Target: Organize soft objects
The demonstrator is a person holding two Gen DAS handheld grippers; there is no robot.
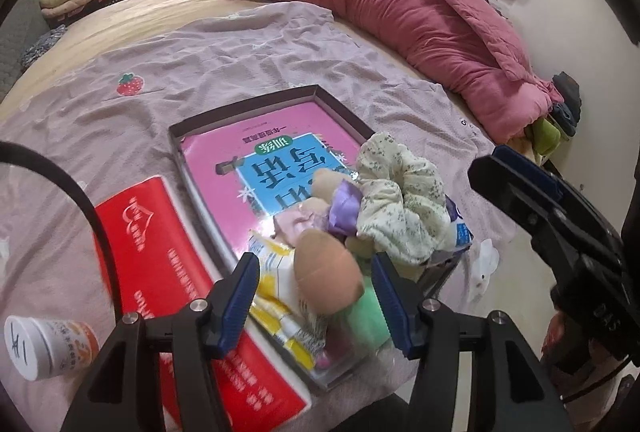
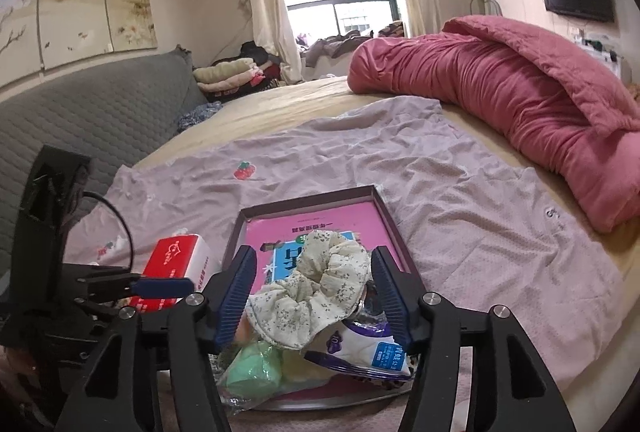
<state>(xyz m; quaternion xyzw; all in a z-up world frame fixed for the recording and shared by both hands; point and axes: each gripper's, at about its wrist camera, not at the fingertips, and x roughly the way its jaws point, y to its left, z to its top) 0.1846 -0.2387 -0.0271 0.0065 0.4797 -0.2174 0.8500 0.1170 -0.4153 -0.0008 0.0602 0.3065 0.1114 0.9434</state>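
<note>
A shallow dark box tray (image 1: 344,110) lies on the bed with a pink book (image 1: 256,160) in it. At its near end lies a pile of soft things: a floral cream scrunchie (image 1: 404,204), a tan plush piece (image 1: 326,272), a purple satin piece (image 1: 346,206), a green soft item (image 1: 366,316) and snack packets. My left gripper (image 1: 314,298) is open, its jaws on either side of the tan plush. My right gripper (image 2: 314,294) is open around the scrunchie (image 2: 320,288), above the green item (image 2: 256,368) and a purple packet (image 2: 360,348).
A red tissue pack (image 1: 176,272) lies left of the tray, a white bottle (image 1: 44,348) nearer left. A lilac sheet (image 2: 460,192) covers the bed, a rolled pink quilt (image 2: 520,104) lies at the far right. The grey headboard (image 2: 92,112) is left.
</note>
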